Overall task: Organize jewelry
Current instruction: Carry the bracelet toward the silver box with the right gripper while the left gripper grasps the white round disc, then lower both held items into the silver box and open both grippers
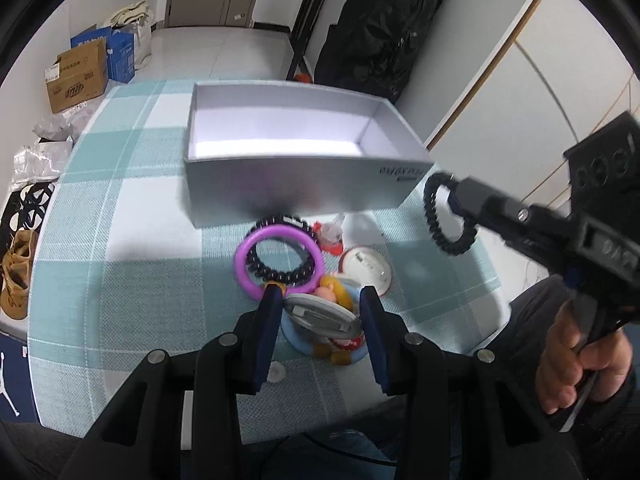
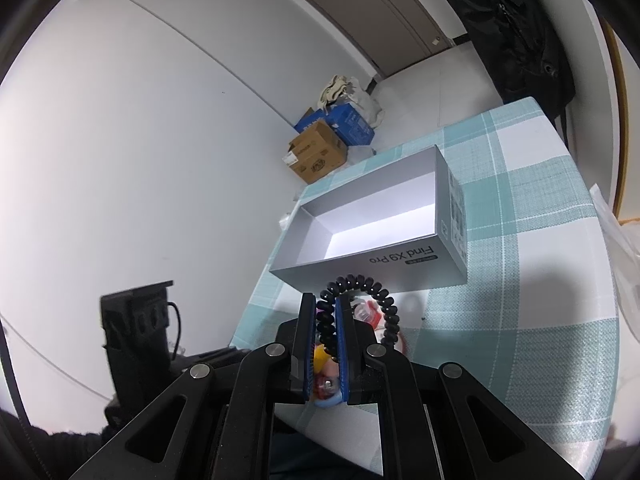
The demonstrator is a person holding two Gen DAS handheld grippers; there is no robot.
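My left gripper (image 1: pixel 320 294) points down at a small cartoon figure toy (image 1: pixel 320 316). Its blue pads touch both sides of the toy's round grey base. Just beyond lies a purple bangle (image 1: pixel 244 268) with a black bead bracelet (image 1: pixel 288 278) across it. An open grey phone box (image 1: pixel 288 184) stands behind them, and its inside looks bare. My right gripper (image 2: pixel 325 300) is shut on a black coil bracelet (image 2: pixel 384 300) and holds it above the table in front of the box (image 2: pixel 360 264). The left wrist view shows that gripper (image 1: pixel 456 196) with the coil bracelet (image 1: pixel 434 224) at the right.
A teal-and-white checked cloth (image 1: pixel 120 240) covers the table. A white round base with a red rim (image 1: pixel 364 268) and a small red and clear piece (image 1: pixel 332 236) lie near the bangle. A black backpack (image 1: pixel 380 28) hangs beyond the table. Cardboard boxes (image 1: pixel 76 76) stand on the floor at left.
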